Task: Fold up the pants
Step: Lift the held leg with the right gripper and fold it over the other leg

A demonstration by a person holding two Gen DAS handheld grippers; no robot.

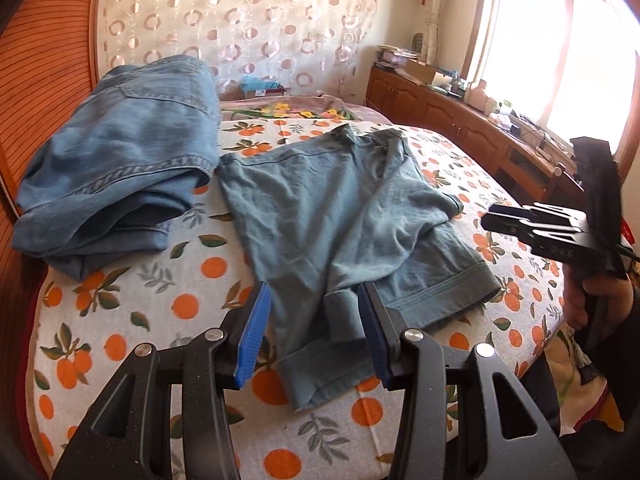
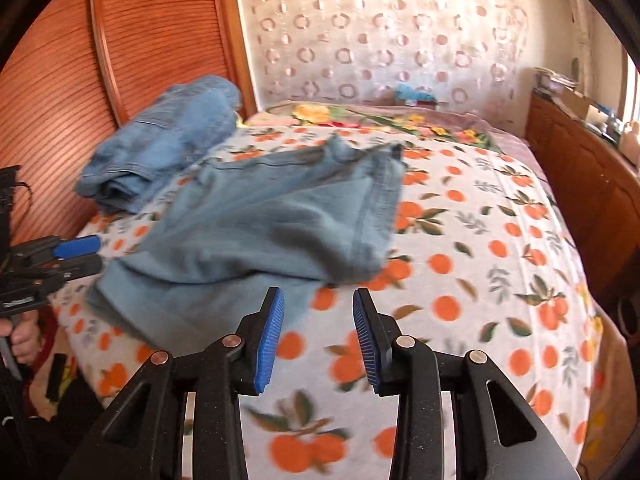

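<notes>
My left gripper (image 1: 314, 330) points down at a slant over the pants (image 1: 340, 216), jaws parted, a rolled bit of cloth between the blue pads (image 1: 252, 336) but not pinched. My right gripper (image 2: 318, 334) hangs just right of the pants, jaws apart on nothing. A hand (image 1: 592, 304) grips its handle.

The bed (image 1: 132, 312) wears a white sheet printed with oranges and leaves. Straight ahead of the left gripper (image 1: 316, 332) the grey-blue pants (image 1: 332, 216) lie folded on the sheet, one hemmed leg end reaching back between its fingers, the other to its right. Ahead and to the left of that gripper, just beside the pants, blue jeans (image 1: 120, 160) sit in a rumpled heap. Far ahead, past both garments, a flowered blanket (image 1: 280, 110) covers the bed's far end. Under the right gripper (image 2: 318, 336) only bare sheet shows.
</notes>
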